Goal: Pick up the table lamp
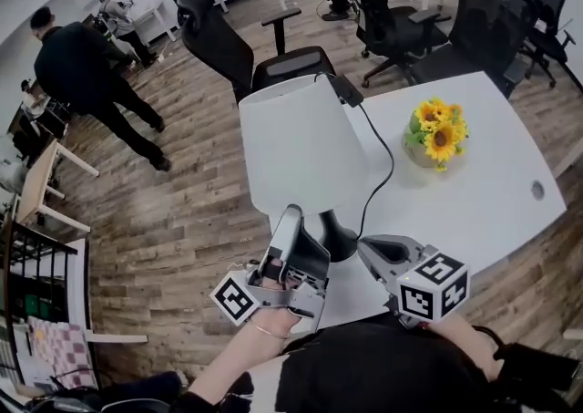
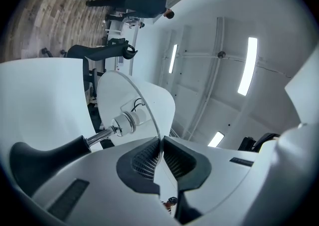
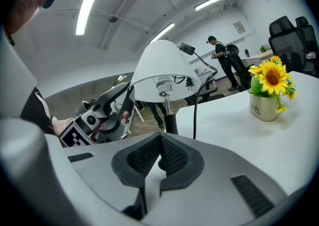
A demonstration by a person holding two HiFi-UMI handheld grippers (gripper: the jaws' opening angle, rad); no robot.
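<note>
L gripper [image 1: 291,217]: jaws pinch lower rim of white-shade, black-base table lamp [image 1: 293,142] | lamp: near-left corner of white table [image 1: 496,201] | R gripper [image 1: 367,247]: jaws pressed together, empty, just right of lamp's base

Left gripper [image 1: 291,217] tilted upward, fingers [image 2: 142,159] clamped on lower rim of lampshade [image 1: 293,142]. Right gripper [image 1: 369,249] below lampshade, angled downward, fingers pressed together, nothing between.

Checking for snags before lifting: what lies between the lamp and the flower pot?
The black cord runs between lamp and flower pot; the rest is bare white table. Clearest in the head view.
</note>
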